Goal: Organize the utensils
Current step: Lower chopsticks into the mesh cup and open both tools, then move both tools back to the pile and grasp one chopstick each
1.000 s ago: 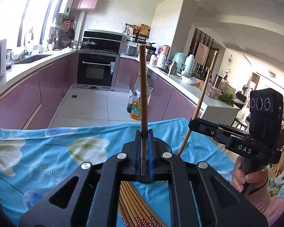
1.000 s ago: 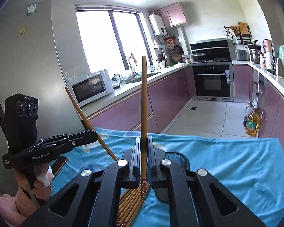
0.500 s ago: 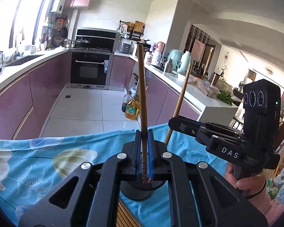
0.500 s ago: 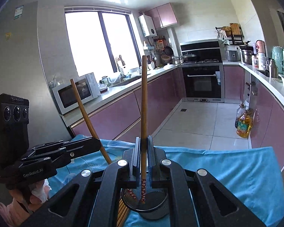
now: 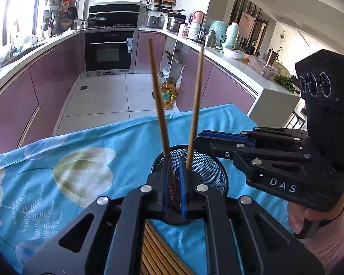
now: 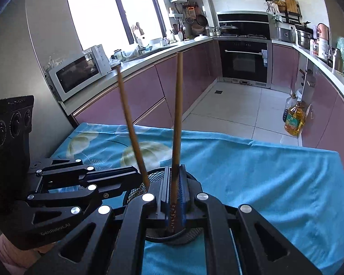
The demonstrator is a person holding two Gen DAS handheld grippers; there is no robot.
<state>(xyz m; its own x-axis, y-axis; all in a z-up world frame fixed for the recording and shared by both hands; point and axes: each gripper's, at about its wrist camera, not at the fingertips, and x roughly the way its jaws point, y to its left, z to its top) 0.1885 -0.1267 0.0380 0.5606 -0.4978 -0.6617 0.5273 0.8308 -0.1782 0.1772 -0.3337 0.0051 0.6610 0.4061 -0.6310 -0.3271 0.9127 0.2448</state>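
Spreading across the whole work surface, the blue floral cloth is carrying everything you are working with, and it is lying loose enough that a nudged base could slide on it. Standing on it, directly below both tools, the black mesh holder is waiting to receive the sticks. Behind your left tool, a bundle of chopsticks is lying flat on the cloth, not yet sorted.

You are crowding both tools over that one narrow opening. Your right gripper is coming in from the side, jaws drawn narrow; its chopstick is already dipping inside the rim, though I cannot tell whether the pads are pinching it or letting it go. Your left gripper is pinching the other chopstick upright between narrow jaws, its patterned end hanging just over the mouth.

The likely trouble, as I judge it: the two sticks are leaning apart, so lowering both together risks the fingers knocking each other, tipping the light holder, or sending a tip outside the rim.
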